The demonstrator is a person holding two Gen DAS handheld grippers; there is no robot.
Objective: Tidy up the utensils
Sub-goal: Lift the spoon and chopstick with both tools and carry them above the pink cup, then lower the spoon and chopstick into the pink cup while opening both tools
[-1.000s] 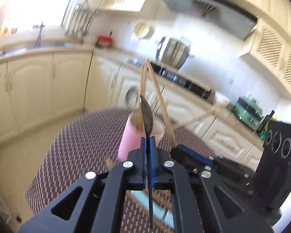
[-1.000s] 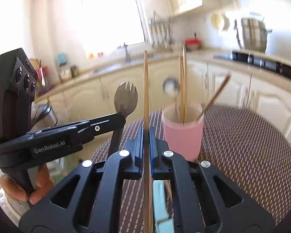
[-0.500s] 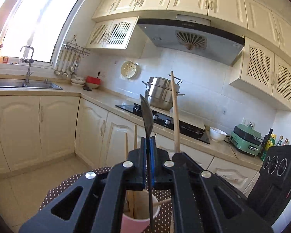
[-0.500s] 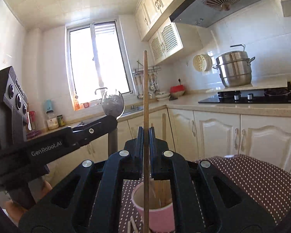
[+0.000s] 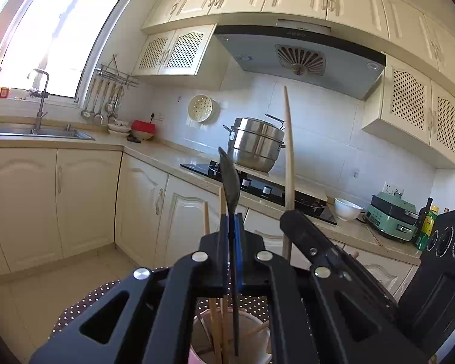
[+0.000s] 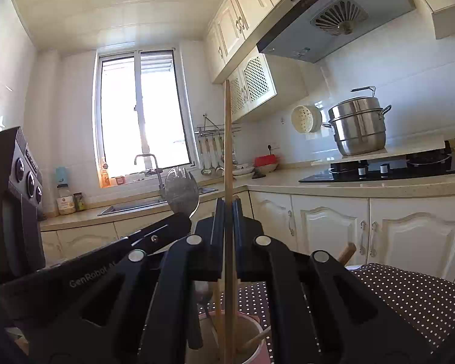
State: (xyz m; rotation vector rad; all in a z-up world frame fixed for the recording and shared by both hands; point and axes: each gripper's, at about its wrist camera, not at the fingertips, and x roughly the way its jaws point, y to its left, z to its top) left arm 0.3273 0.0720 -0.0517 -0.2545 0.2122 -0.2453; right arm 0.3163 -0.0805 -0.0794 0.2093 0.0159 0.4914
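Left wrist view: close above pink cup (image 5: pixel 227 345), facing the stove corner. Right wrist view: close above the same cup (image 6: pixel 251 342), facing the window. Shared: cup, steamer pot (image 5: pixel 254 144) (image 6: pixel 359 129), each other's gripper.

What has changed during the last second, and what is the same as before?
Both grippers swung from in front of the pink cup to directly above it, so their utensils now hang over its opening. The left gripper remains shut on the spork, the right gripper on the wooden chopstick. Nothing has been released; the chopsticks already in the cup did not move.
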